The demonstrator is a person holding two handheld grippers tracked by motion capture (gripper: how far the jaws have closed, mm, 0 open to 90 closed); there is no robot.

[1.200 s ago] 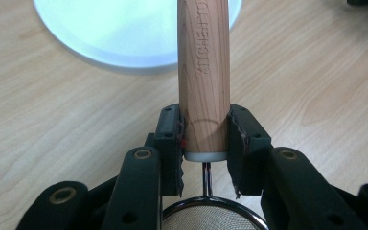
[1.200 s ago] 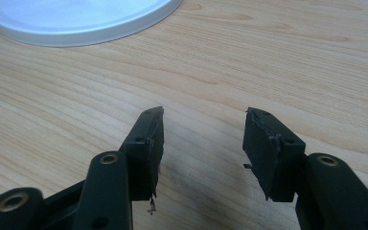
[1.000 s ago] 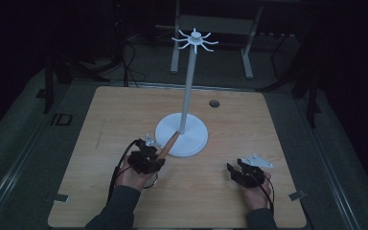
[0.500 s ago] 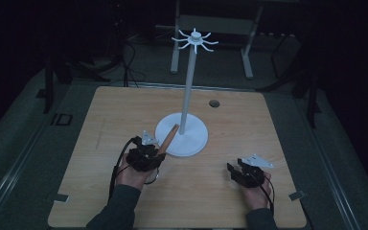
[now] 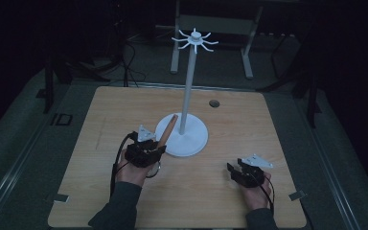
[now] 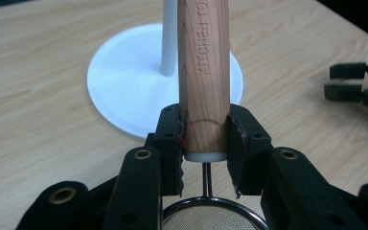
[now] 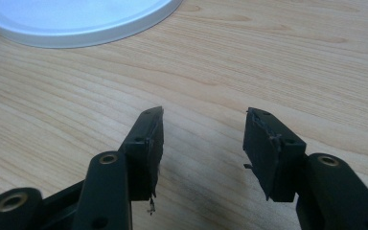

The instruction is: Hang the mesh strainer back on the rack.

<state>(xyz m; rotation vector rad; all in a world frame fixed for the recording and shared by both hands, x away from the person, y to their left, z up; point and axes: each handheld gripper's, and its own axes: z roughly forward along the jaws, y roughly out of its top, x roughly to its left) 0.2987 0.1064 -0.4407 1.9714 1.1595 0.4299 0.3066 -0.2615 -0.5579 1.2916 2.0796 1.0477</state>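
Firmly clamped by the left gripper [image 6: 205,158] — pads pressed on both sides of the wooden handle [image 6: 204,76] near its white end cap, with the strainer's wire stem and the rim of its mesh bowl [image 6: 210,216] hanging back between the gripper's arms. Held low on the handle, probably so the free far end stays clear for hanging on the stand. Seen from above, handle [image 5: 166,130] slanting up and away over the edge of the white round base [image 5: 191,139], close beside the white pole [image 5: 188,91] that carries the ring of hooks [image 5: 195,40] at the top. Right gripper [image 7: 202,143] with jaws parted on nothing, bare wooden table [image 7: 278,62] between them; resting on the table [image 5: 100,129] well off to the right [image 5: 245,173], likely kept out of the way while the left does the work.

Compared with a second ago — handle tilted steeper and drawn a little nearer the pole, left hand shifted slightly; right gripper and stand placed as before.
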